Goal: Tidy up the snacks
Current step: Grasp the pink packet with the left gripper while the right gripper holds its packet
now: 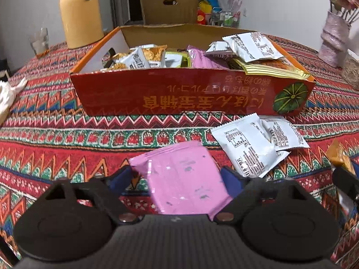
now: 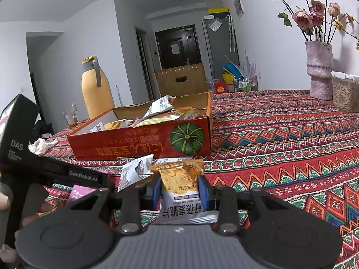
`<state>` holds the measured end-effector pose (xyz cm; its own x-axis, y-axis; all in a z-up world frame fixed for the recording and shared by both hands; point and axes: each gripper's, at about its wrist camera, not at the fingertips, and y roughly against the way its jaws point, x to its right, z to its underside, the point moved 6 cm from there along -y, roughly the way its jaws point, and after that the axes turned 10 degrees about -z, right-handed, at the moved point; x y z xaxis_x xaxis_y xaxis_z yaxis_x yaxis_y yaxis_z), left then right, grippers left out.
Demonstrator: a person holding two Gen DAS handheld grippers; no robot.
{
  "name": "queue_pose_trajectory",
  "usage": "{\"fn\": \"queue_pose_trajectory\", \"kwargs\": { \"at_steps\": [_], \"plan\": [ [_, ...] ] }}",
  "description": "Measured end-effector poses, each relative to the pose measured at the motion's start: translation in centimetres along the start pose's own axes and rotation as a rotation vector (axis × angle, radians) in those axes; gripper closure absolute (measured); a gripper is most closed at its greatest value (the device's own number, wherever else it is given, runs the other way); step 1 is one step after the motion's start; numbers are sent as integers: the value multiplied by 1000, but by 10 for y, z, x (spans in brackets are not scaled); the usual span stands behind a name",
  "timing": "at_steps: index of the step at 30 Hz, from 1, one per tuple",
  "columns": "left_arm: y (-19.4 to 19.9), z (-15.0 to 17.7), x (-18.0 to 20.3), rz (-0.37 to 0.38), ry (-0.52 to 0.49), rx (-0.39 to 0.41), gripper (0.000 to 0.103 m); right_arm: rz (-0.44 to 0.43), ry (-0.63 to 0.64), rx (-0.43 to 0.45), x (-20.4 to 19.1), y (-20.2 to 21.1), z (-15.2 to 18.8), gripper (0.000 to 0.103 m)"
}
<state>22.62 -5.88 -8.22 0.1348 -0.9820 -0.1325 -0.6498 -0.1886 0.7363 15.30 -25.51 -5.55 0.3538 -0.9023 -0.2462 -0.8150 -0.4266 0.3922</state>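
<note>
A red cardboard box (image 1: pixel 179 94) with a pumpkin picture stands on the patterned tablecloth and holds several snack packets. My left gripper (image 1: pixel 179 177) is in front of it, its blue pads closed on the two edges of a pink snack packet (image 1: pixel 184 179). Just right of it, white packets (image 1: pixel 249 148) lie on the cloth against the box's front wall. In the right wrist view my right gripper (image 2: pixel 180 190) is shut on an orange-and-white snack packet (image 2: pixel 179 179), held a little above the cloth before the box (image 2: pixel 139 143). The left gripper's body (image 2: pixel 83 176) shows at the left there.
A yellow jug (image 1: pixel 78 15) and a glass (image 1: pixel 40 42) stand behind the box on the left. A pink vase (image 1: pixel 334 38) with dried roses and a lidded seed container (image 2: pixel 345 94) stand at the right. A white cloth (image 1: pixel 9 98) lies at the left edge.
</note>
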Motion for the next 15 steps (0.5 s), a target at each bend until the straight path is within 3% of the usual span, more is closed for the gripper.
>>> {"fn": "queue_pose_trajectory", "kwargs": {
  "at_steps": [2, 15],
  "plan": [
    [3, 0, -3, 21, -6, 16, 39, -2, 7, 0, -3, 1, 0, 69],
    [19, -2, -22, 77, -4, 81, 41, 24, 27, -4, -7, 0, -3, 69]
  ]
}}
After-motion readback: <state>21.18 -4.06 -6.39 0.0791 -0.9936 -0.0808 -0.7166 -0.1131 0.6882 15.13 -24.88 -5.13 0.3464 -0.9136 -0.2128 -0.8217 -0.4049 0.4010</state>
